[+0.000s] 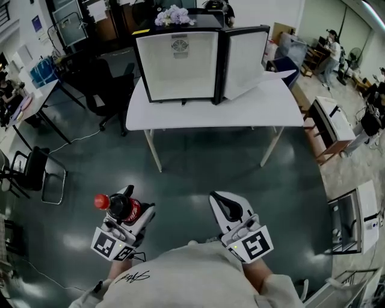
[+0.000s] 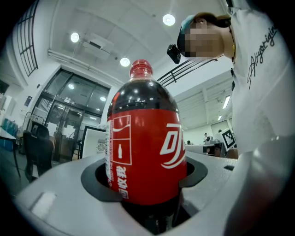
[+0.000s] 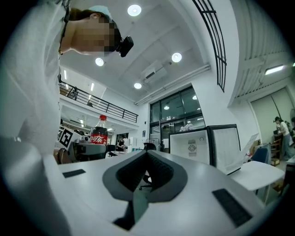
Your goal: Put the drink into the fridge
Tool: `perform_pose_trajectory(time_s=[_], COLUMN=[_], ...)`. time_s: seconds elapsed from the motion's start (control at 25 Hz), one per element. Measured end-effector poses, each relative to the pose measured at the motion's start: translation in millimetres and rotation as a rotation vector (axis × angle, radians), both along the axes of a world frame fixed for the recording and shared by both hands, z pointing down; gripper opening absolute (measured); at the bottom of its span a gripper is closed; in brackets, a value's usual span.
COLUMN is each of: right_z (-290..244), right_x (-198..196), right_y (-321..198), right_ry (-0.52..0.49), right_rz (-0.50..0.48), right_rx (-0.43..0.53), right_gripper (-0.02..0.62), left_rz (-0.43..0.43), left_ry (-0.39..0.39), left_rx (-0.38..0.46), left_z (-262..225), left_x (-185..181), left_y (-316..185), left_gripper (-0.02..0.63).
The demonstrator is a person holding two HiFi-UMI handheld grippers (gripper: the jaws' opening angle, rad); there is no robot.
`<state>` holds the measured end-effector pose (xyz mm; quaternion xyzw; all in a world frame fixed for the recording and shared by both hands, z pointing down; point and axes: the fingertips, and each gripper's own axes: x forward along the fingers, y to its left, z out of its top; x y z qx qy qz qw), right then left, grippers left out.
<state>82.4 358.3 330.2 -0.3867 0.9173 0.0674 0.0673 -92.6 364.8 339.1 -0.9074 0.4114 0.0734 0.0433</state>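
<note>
At lower left, the left gripper is grasping the cola bottle round its labelled middle. Looking full, heavy and slick, it is probably needing that firm hold. The fingers of the right gripper are sitting clenched, empty.

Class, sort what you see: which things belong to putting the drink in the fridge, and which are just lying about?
Job: bottle, open fridge, left gripper holding the bottle.
Lying about: flowers, office chair, metal chair.
</note>
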Motion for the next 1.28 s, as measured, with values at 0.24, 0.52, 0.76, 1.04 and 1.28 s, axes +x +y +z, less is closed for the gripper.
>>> perform_pose_trajectory(time_s=[0.24, 0.52, 0.76, 1.04, 1.28], right_z=[3, 12, 11, 2, 2], right_x=[5, 13, 14, 17, 25], right_y=[0, -12, -40, -80, -118], right_ry=[-0.009, -0.009, -0.009, -0.015, -0.006], right_rz=[0.045, 0.062, 0.044, 0.029, 0.028], right_rx=[-0.011, -0.029, -0.027, -0.009, -0.013], right_gripper=[0.011, 0.011, 0.011, 0.012, 0.012], left_rz=[0.028, 0.044, 0.016, 0.0, 0.004], left_ry=[0.001, 0.001, 0.009, 0.007, 0.002], left_rx=[-0.011, -0.017, -0.024, -0.017, -0.005], left_z=[6, 11, 11, 7, 2], left_x=[3, 11, 10, 14, 23], left_y=[1, -10, -33, -69, -101], left_gripper=[0.311, 0.311, 0.311, 0.311, 0.311])
